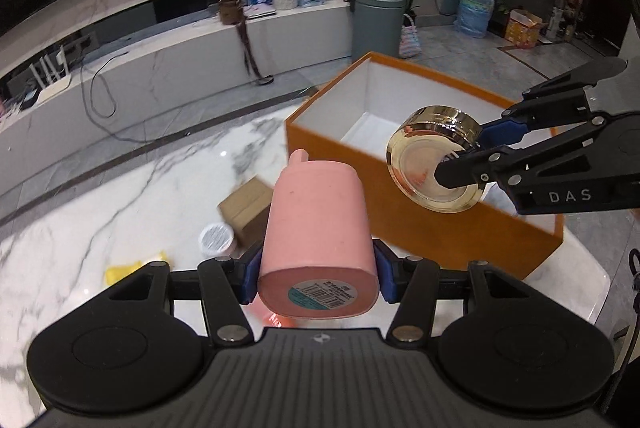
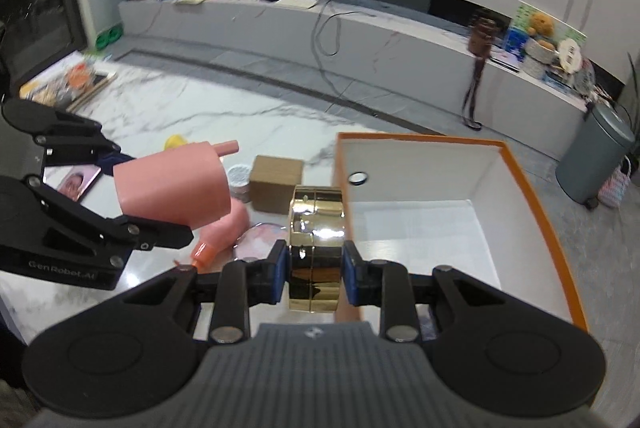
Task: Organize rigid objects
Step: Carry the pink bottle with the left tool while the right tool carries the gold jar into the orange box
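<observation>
1. Edges first: we see the orange box point(image 2: 460, 228) standing open-topped on the marble tabletop point(image 1: 120, 195), its white inside almost bare, with only a small round thing against the wall at 11 o'clock in the right wrist view.
2. Our left hand-held gripper point(image 1: 318, 274) is clenched on a pink container point(image 1: 316, 228), blue pads pressed to both its sides, the labelled base toward the camera and the spout pointing away at 12 o'clock.
3. Our right hand-held gripper point(image 2: 316, 268) is clamped on a gold round tin point(image 2: 316, 248), held on edge, its flat faces against the pads.
4. In the left wrist view the tin point(image 1: 436, 163) hangs at 3 o'clock of the pink container, over the box's near wall; both held things are clear of the tabletop.
5. Near the box's left wall, at 9 o'clock of it, sit a small cardboard box point(image 2: 276, 183) and a white round jar point(image 2: 239, 175), just beside each other.
6. A yellow thing point(image 1: 124, 270) lies further out at 9 o'clock, and a pink bottle with an orange cap point(image 2: 220, 240) lies on its side below the left gripper.
7. Open marble stretches from 10 to 12 o'clock, up to the tabletop's far edge.
</observation>
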